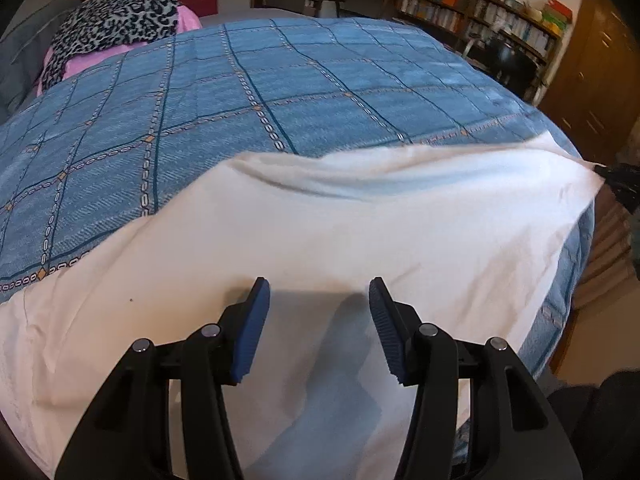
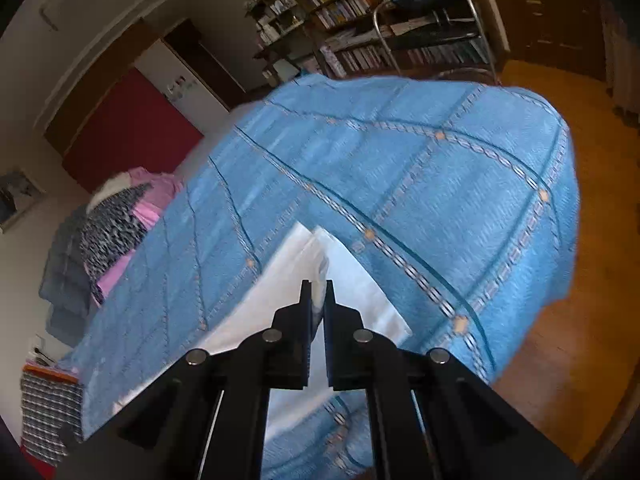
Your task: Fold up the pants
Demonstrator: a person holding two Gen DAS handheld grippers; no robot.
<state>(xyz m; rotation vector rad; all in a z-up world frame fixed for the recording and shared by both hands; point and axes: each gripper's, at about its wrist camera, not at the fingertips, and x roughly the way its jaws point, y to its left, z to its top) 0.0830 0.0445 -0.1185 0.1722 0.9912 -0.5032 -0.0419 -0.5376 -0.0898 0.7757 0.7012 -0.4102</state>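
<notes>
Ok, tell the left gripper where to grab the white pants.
Grip the near edge of the white pants, coming in low from the bed's near side. The cloth lies flat under the open left gripper, while the right gripper already pinches the far right end.

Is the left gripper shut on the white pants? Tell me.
No, the left gripper is open above the white pants, gripping nothing.

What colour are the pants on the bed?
White. The pants show best in the left wrist view, lying on the blue checked bedspread.
</notes>
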